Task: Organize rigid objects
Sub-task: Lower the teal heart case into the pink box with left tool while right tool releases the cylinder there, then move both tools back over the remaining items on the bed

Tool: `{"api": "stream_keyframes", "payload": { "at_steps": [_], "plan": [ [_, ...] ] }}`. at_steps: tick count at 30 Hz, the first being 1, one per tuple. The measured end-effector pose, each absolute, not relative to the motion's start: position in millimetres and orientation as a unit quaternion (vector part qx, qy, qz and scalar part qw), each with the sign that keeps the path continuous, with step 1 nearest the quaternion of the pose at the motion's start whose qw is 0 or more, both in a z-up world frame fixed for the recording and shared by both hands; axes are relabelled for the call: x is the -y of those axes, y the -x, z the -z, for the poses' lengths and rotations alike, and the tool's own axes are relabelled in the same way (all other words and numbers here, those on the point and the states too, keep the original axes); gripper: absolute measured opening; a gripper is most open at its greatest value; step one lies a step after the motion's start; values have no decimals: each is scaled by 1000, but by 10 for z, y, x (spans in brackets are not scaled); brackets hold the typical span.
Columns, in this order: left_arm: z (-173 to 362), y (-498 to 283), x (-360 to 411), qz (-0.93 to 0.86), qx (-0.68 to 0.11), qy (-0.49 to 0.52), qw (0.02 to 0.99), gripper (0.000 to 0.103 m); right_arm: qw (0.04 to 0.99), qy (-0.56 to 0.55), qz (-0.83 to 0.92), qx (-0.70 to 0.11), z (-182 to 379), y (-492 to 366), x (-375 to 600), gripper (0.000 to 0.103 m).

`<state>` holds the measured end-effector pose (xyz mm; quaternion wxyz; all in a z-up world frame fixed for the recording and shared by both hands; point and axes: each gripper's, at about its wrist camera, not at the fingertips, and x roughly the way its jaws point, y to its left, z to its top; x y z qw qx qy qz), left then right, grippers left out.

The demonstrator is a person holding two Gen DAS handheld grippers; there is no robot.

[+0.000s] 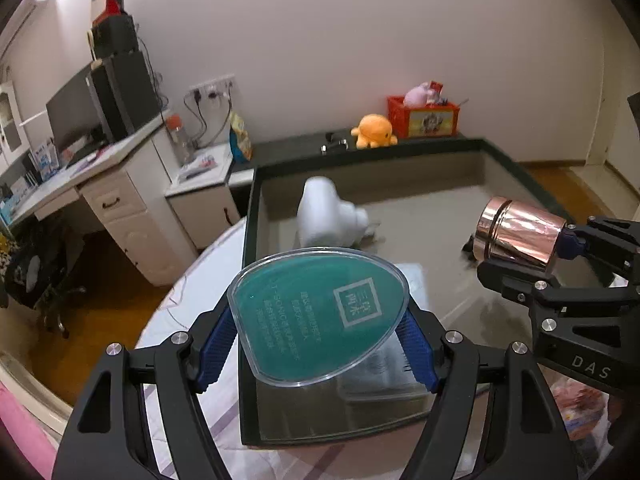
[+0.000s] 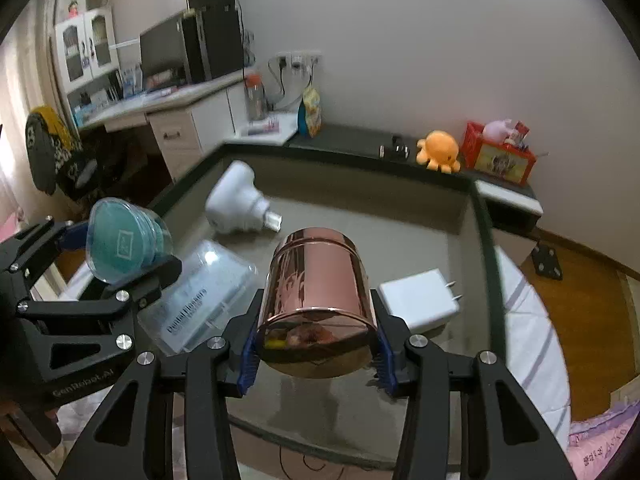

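My left gripper (image 1: 316, 348) is shut on a clear teardrop-shaped case with a teal insert (image 1: 320, 316), its blue pads (image 1: 218, 346) pressing both edges; the case (image 2: 124, 240) hangs above the tray's left side. My right gripper (image 2: 316, 356) is shut on a shiny copper-coloured tin (image 2: 320, 300), held lying on its side over the tray; the tin (image 1: 520, 236) shows at the right of the left wrist view. Inside the dark-rimmed tray (image 2: 486, 240) lie a white hair-dryer-like device (image 2: 236, 204), a clear dental flosser box (image 2: 200, 300) and a white charger (image 2: 420, 302).
Behind the tray a dark ledge carries an orange octopus plush (image 2: 438, 152) and a red box (image 2: 500, 152) with toys. A white desk (image 1: 100, 184) with a monitor and a bottle (image 2: 256, 96) stands to the left. The tray rests on bedding (image 2: 532, 344); wooden floor lies beyond.
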<state>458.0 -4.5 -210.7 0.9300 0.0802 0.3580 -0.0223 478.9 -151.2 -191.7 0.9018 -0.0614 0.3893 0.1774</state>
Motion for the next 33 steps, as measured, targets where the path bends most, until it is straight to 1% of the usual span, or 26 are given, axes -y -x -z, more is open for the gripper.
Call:
{"api": "stream_keyframes", "payload": {
  "at_steps": [4,8,10,11,13,15,17,18,19,21,22,23,29,30,31,33],
  "plan": [
    [2126,-4556,35,14,-357,-88,930,75,894,64,-182,-403,1979,-4845,1488,48],
    [2039,-4470,52,25,-346,-85,934,85,898,53,-181,-397,1914,-4781,1572,49],
    [1926,-4380,12,21,-332,-80,940,90,902,45,-180,-389,1843,-4768,1587,59],
    [1870,-4348,-14,21,-326,-75,942,94,906,41,-181,-382,1789,-4724,1606,62],
    [1708,-4164,-67,21,-305,-64,950,96,915,37,-175,-362,1643,-4611,1634,73],
    [1583,-3984,-101,23,-289,-56,955,99,925,30,-173,-336,1473,-4391,1699,80],
    [1425,-3713,-135,20,-262,-47,964,103,934,26,-170,-313,1340,-4203,1747,80],
    [1337,-3548,-149,21,-245,-43,968,103,941,23,-166,-295,1241,-4024,1792,82],
    [1275,-3434,-154,22,-234,-40,971,103,944,22,-164,-285,1189,-3941,1795,85],
    [1139,-3121,-180,21,-207,-26,978,103,954,19,-160,-254,1052,-3643,1860,87],
    [1089,-3008,-186,21,-196,-23,980,103,957,17,-156,-242,1001,-3529,1886,91],
    [1041,-2862,-188,19,-183,-19,983,103,961,14,-153,-229,948,-3387,1913,92],
    [900,-2123,-136,-1,-132,-8,991,103,977,11,-140,-159,768,-2598,2024,92],
    [893,-2046,-108,2,-131,-10,991,103,979,11,-135,-150,748,-2495,2023,95],
    [890,-1952,-88,5,-130,-12,991,103,981,13,-132,-144,743,-2428,2038,103],
    [888,-1775,-33,3,-122,-21,992,103,986,18,-114,-118,723,-2208,2047,103]
  ]
}}
